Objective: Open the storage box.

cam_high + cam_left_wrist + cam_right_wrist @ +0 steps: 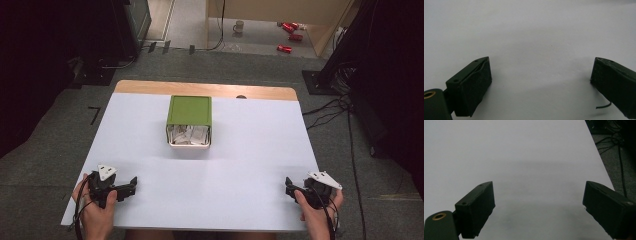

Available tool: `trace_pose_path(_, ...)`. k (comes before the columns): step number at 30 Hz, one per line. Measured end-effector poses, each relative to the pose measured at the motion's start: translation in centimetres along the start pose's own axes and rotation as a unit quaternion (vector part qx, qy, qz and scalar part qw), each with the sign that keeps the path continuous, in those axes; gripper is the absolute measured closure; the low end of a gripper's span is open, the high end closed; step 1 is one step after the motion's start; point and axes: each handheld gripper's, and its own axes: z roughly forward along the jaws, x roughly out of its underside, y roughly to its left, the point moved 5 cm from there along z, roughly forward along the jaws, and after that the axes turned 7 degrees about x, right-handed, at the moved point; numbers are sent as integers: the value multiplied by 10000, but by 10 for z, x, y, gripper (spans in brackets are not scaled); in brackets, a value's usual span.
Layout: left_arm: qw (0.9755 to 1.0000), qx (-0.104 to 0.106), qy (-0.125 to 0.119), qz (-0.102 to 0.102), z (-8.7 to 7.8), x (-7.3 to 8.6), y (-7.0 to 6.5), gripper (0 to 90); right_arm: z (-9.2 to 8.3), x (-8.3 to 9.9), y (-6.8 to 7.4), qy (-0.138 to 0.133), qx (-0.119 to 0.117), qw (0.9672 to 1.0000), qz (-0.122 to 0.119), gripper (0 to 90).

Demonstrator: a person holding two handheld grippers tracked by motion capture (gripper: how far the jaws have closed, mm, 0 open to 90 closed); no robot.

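From above we see a green box [189, 110] mid-table [250, 150]; both gripper views show bare white – left gripper [540, 82] and right gripper [539, 205] jaws apart.

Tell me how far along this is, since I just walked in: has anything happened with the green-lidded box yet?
Nothing looks done. The green lid sits on the white box, which stands mid-table with packets showing inside. Both the left gripper and right gripper rest open and empty near the table's front edge. Everything involving the box remains.
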Motion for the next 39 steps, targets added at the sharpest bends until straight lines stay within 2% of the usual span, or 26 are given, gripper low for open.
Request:
trace_pose_path(3,10000,0,4,0,0,0,0,37,-5,-5,7,-46,-58,9999,81,122)
trace_pose_path(8,10000,7,10,-7,0,0,0,37,-11,-16,22,-125,-132,9998,-2,127)
trace_pose_path(10,10000,9,20,0,0,0,0,37,-14,-24,34,-154,-188,9997,-64,127)
trace_pose_path(11,10000,9,20,-1,0,0,0,37,-14,-24,34,-154,-188,9997,-64,127)
trace_pose_path(13,10000,6,21,4,0,0,1,37,-17,-32,44,-215,-267,9994,-103,128)
trace_pose_path(15,10000,6,22,5,0,0,1,37,-18,-35,49,-232,-298,9992,-114,128)
trace_pose_path(21,10000,9,23,-1,0,0,0,37,-17,-52,76,-304,-480,9982,-210,129)
trace_pose_path(23,10000,7,21,-2,0,0,0,37,-17,-54,80,-316,-511,9980,-218,129)
trace_pose_path(24,10000,6,20,-2,0,0,0,37,-17,-58,88,-344,-572,9975,-216,130)
trace_pose_path(31,10000,8,23,-2,0,0,1,37,-17,-69,109,-397,-714,9965,-161,132)
trace_pose_path(33,10000,9,23,-3,0,0,1,37,-16,-75,119,-423,-786,9958,-195,132)
trace_pose_path(35,10000,10,24,-2,0,0,1,37,-16,-76,122,-424,-804,9957,-203,133)
trace_pose_path(37,10000,12,28,2,0,0,1,37,-16,-82,135,-449,-906,9946,-229,133)
trace_pose_path(39,10000,12,28,2,0,0,1,37,-16,-83,139,-455,-936,9942,-254,133)
